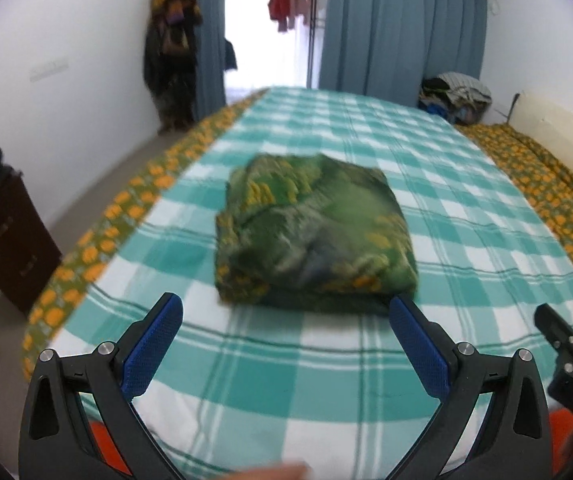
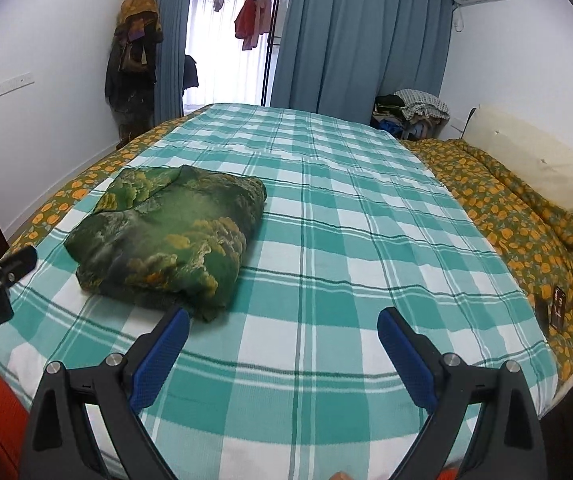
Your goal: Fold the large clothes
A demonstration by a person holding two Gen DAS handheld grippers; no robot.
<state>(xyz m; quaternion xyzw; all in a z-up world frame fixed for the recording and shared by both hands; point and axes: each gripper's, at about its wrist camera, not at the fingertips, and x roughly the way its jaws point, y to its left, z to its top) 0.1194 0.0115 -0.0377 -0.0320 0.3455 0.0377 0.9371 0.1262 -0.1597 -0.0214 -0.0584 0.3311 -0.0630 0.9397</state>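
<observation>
A green garment with yellow print lies folded into a compact square bundle on the teal-and-white checked sheet. It shows blurred in the left wrist view and sharp in the right wrist view. My left gripper is open and empty, just in front of the bundle's near edge. My right gripper is open and empty, to the right of the bundle over the sheet. The right gripper also shows at the right edge of the left view, and the left gripper at the left edge of the right view.
An orange-flowered quilt lies along the bed's right side, with a cream headboard behind. A clothes pile sits at the far right corner. A dark cabinet stands left of the bed. Blue curtains hang at the back.
</observation>
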